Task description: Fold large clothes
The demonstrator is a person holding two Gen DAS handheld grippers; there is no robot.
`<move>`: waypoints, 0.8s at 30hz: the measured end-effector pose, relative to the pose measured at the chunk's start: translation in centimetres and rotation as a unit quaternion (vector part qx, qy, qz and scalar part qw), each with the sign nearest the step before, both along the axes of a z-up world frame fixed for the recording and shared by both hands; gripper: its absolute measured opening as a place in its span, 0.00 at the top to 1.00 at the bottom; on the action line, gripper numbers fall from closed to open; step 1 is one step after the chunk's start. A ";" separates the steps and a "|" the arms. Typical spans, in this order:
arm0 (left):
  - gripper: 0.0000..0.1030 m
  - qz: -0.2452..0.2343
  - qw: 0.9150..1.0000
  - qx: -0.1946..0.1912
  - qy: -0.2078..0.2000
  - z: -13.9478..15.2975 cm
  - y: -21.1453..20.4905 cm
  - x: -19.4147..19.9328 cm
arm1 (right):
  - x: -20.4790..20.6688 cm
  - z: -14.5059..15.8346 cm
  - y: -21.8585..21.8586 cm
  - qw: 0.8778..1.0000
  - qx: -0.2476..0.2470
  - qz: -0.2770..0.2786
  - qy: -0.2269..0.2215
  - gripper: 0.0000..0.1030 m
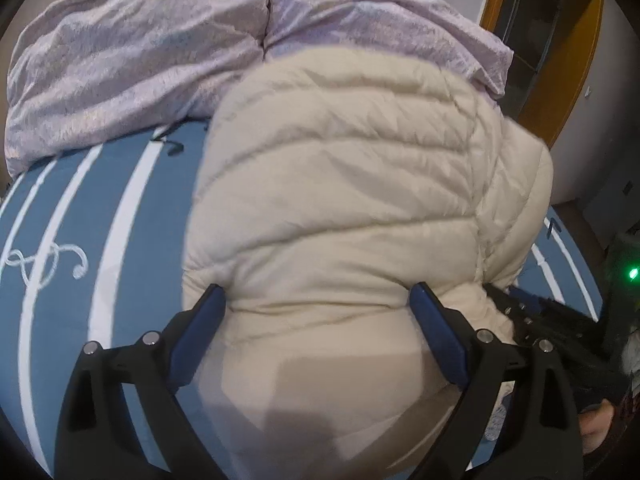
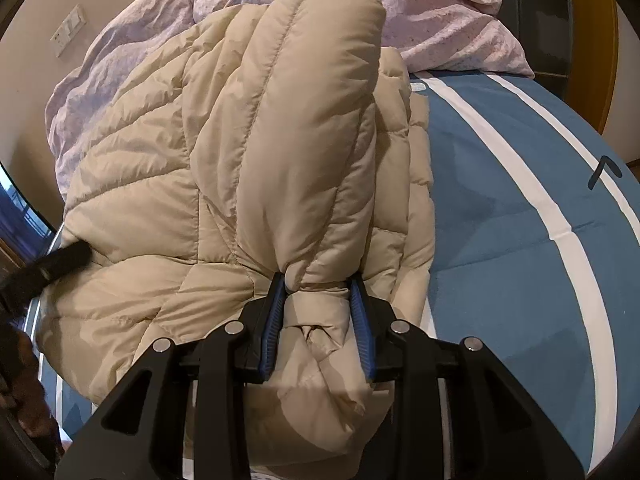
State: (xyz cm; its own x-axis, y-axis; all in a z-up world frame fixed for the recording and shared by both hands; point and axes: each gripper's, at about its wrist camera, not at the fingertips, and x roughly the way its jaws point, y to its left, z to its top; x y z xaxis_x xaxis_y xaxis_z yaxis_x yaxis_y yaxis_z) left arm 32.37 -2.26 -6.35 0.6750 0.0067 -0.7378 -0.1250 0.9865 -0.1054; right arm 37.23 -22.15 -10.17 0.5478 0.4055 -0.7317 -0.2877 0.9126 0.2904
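- Cream fabric of the jacket point(image 2: 280, 160) bunches between the right gripper point(image 2: 320, 284); its blue pads point(image 2: 272, 320) pinch a gathered fold, so these jaws are clamped on the jacket.
- Beyond that grip, a puffy quilted section stands up from the pinch and leans toward the far side of the bed point(image 2: 500, 168).
- Left gripper point(image 1: 320, 300) has its jaws spread wide, one blue finger point(image 1: 200, 332) on each side of a bulge of the jacket point(image 1: 340, 184); whether the pads press into the cloth I cannot tell.
- Seen from the left wrist, the right gripper's black frame point(image 1: 532, 320) meets the jacket's right edge.
- Jacket lies in a heap on the blue bed cover with white stripes.
- Behind it, a crumpled lilac duvet point(image 1: 140, 60) touches the jacket's far edge.
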 end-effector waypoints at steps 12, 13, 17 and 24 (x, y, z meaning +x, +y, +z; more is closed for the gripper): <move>0.09 0.085 0.992 0.094 -0.019 3.3 4.4 5.5 | 0.0 -0.1 -0.3 1.000 0.011 -0.001 0.002 0.69; 0.07 0.084 0.992 0.097 -0.008 2.4 4.4 6.3 | 0.0 0.0 -0.4 1.000 0.012 -0.001 0.003 0.69; 0.07 0.082 0.989 0.120 0.006 -0.1 3.0 7.4 | 0.0 0.9 -0.8 1.000 -0.001 -0.003 -0.006 0.68; 0.07 0.069 0.992 0.109 0.010 -0.5 2.8 7.8 | -1.0 6.7 -1.7 0.998 0.011 -0.013 -0.065 0.65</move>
State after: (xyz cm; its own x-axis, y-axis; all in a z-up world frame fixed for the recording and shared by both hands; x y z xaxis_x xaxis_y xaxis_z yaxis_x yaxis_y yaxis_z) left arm 40.16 0.52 -6.84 0.6425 0.2580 -0.7215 -0.2601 0.9591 0.1114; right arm 36.25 -23.88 -3.48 0.6478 0.4058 -0.6448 -0.3011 0.9138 0.2727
